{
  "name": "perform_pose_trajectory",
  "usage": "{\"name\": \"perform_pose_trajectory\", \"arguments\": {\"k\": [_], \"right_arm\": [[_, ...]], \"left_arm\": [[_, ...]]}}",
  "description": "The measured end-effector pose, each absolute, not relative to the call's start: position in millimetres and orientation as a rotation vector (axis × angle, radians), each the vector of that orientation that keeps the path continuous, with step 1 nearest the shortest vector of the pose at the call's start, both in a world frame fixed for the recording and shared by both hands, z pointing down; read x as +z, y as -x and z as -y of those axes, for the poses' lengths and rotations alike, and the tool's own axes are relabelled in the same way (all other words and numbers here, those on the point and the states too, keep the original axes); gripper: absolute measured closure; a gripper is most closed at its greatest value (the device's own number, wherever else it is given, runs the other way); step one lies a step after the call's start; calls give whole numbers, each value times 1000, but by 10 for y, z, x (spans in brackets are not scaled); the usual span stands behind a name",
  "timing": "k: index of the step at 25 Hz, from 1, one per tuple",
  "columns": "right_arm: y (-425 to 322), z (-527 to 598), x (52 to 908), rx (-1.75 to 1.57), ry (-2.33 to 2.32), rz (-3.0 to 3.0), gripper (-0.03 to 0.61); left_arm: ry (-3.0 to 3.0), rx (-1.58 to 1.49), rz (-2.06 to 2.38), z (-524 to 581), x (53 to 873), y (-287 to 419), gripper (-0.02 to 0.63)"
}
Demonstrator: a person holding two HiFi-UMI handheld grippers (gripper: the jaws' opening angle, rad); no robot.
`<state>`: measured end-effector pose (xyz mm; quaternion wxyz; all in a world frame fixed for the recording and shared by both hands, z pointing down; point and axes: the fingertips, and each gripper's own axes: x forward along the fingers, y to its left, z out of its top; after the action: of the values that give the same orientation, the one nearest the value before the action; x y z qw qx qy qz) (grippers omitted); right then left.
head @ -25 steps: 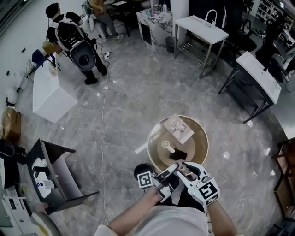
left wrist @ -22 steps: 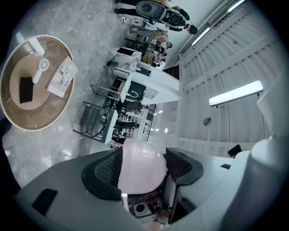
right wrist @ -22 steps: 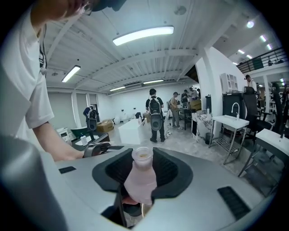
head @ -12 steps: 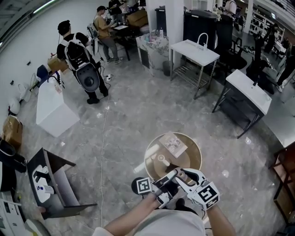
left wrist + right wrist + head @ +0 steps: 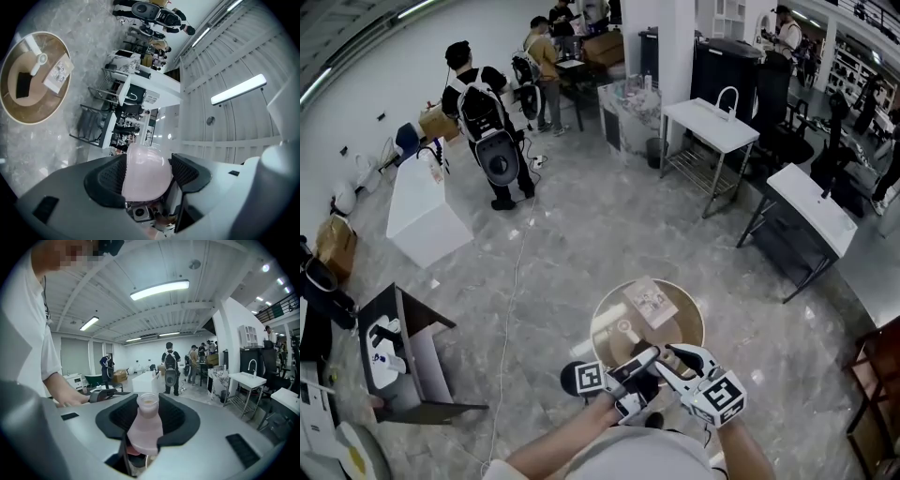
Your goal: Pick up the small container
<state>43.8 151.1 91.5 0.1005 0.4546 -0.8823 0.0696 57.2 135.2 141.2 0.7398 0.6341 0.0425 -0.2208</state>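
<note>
Small container (image 5: 145, 427): a pale pink, translucent bottle with soft shoulders and a narrow open neck. It is held in the air between the right tool's jaws, neck pointing out along them.
Right tool (image 5: 147, 414): jaws partly closed, dark ribbed pads pinching the container's body.
Pink dome (image 5: 143, 174): smooth, rounded and milky. I cannot tell whether it belongs to the container.
Left tool (image 5: 146, 163): jaws spread fairly wide, with textured pads pressing both sides of the dome.
Both tools: tips close together above the counter's near edge.
Counter (image 5: 680, 328): round, with a tan top and pale rim. It carries a printed leaflet (image 5: 651, 302) and a dark flat rectangle (image 5: 22, 84).
Floor (image 5: 572, 244): glossy grey marbling.
</note>
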Motion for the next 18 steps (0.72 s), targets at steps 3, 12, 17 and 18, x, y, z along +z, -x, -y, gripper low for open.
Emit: {"name": "perform_pose_trajectory", "arguments": {"k": [3,12,17,18], "right_arm": [[-452,-1557,839,196,-1305,2639,426],[-555,-1587,636,156,-1259,2680,426],[-534,-1617,615,145,-1253,2679,428],[-529,-1631,613,144,-1253,2680,426]], "left_arm": [[-1386,-500,-79,-1402,1343,-586,314],[-1413,-532,-61,-1412,1149,-684,314],[-1410,-547,-61,-1443,1119,-666,314],[-1411,-548,-60,-1456,1124,-659,314]]}}
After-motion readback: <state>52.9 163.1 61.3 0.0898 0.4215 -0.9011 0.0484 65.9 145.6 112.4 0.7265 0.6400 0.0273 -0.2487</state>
